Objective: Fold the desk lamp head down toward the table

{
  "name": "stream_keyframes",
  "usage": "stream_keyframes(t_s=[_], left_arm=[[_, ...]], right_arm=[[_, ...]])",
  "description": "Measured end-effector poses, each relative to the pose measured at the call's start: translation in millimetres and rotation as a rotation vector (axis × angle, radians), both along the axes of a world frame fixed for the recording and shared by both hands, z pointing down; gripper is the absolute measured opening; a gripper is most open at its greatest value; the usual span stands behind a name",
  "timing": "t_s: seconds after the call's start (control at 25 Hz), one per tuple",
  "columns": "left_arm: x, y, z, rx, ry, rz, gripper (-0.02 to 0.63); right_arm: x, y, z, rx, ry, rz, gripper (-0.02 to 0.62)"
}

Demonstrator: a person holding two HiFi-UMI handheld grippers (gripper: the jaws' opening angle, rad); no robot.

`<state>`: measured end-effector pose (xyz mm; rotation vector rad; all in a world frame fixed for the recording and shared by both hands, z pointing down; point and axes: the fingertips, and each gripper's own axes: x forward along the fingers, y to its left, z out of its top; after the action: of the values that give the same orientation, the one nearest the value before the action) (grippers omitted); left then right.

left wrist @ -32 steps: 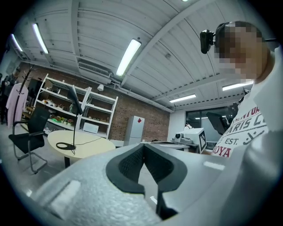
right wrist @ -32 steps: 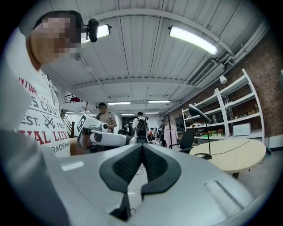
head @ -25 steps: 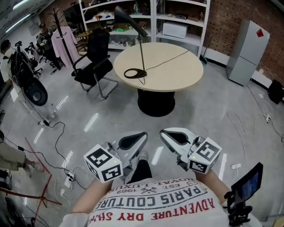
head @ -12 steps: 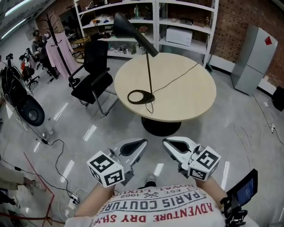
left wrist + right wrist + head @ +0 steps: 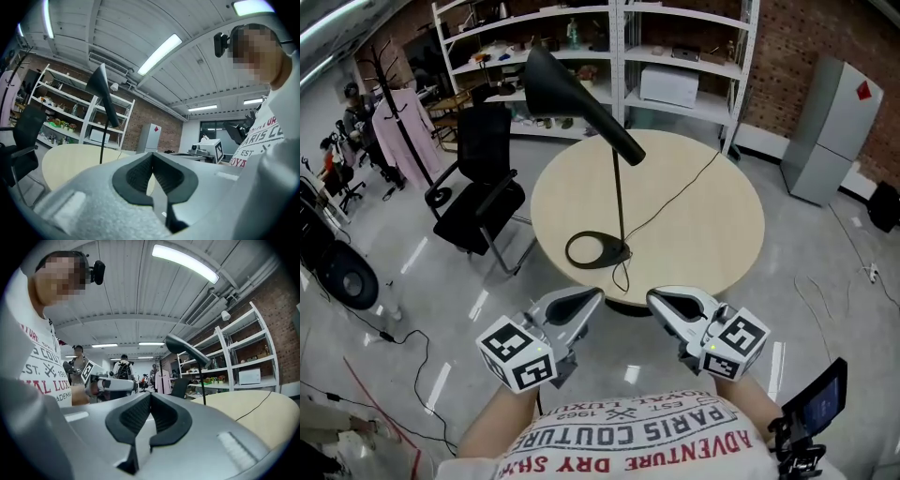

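Your left gripper point(image 5: 592, 298) and right gripper point(image 5: 656, 300) hover side by side at the near edge of the round table point(image 5: 712, 234). Both have their jaws pressed together with nothing between them, and neither touches anything. The desk lamp point(image 5: 620, 192) stands on the table's near left part. Its ring base point(image 5: 598, 251) lies just beyond your grippers, its stem is upright, and its black cone head point(image 5: 567, 84) is raised high to the left. Its cord point(image 5: 675, 187) trails across the tabletop. A black office chair point(image 5: 483, 173) stands left of the table.
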<state>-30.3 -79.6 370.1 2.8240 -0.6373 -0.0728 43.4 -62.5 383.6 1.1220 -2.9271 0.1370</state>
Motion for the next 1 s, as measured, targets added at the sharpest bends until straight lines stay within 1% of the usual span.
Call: stream_keyframes(t_s=[0.24,0.4,0.44,0.56,0.8,1.0], left_arm=[[-7,-30,10,-0.016,0.004,-0.002,0.002],[1,-49,12,-0.039,-0.022,0.003,0.002],[2,-55,11,-0.039,-0.024,-0.002,0.002],[2,-77,6,-0.04,-0.027,-0.026,0.002],[-13,-110,19,-0.064,-0.055,-0.085,0.002],[-21,-139,14,-0.072,-0.052,-0.136,0.002]], right_arm=[[5,-32,16,-0.012,0.033,0.036,0.005],[7,-58,24,-0.013,0.132,0.044,0.005],[7,-64,25,-0.012,0.14,0.036,0.005],[6,-89,25,-0.019,0.127,0.015,0.005],[1,-138,48,-0.056,0.125,0.008,0.005],[6,-188,49,-0.041,0.148,0.011,0.006]])
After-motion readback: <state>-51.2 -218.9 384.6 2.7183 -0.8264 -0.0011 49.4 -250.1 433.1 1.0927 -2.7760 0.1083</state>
